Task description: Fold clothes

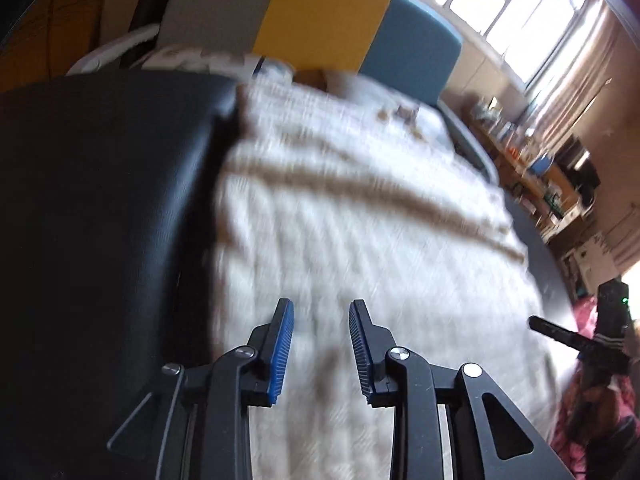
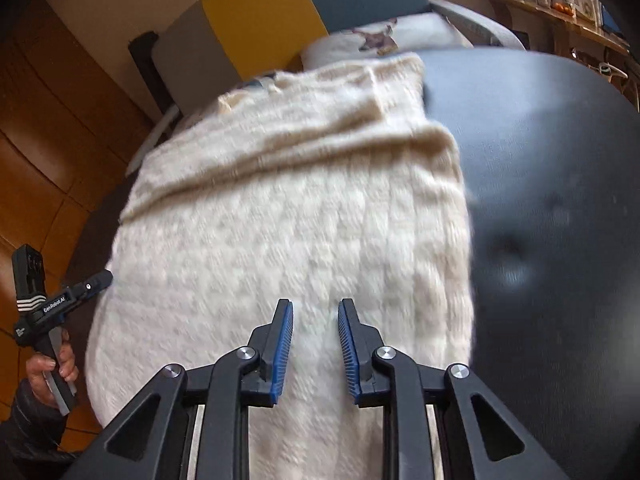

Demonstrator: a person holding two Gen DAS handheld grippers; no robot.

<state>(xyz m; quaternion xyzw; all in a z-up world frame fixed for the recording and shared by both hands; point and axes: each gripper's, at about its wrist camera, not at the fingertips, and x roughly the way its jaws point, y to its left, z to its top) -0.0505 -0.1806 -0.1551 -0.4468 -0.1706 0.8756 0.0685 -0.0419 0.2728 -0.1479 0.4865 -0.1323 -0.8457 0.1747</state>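
A cream cable-knit sweater (image 1: 360,220) (image 2: 300,200) lies spread flat on a dark padded round seat (image 1: 100,200) (image 2: 560,160), with a fold ridge across its far part. My left gripper (image 1: 321,304) hovers over the sweater's near part, open, with nothing between its blue pads. My right gripper (image 2: 315,303) is also open over the near part of the knit, holding nothing. The right wrist view shows the left gripper (image 2: 102,280) at the sweater's left edge, held by a hand (image 2: 52,364). The right gripper (image 1: 536,323) appears at the sweater's right edge in the left wrist view.
Behind the seat stand a yellow panel (image 1: 324,12) and a blue panel (image 1: 412,40). A white pillow with a deer print (image 2: 380,36) lies beyond the sweater. A cluttered shelf (image 1: 532,160) runs under the bright window (image 1: 500,0). Wooden floor (image 2: 40,120) lies to the left.
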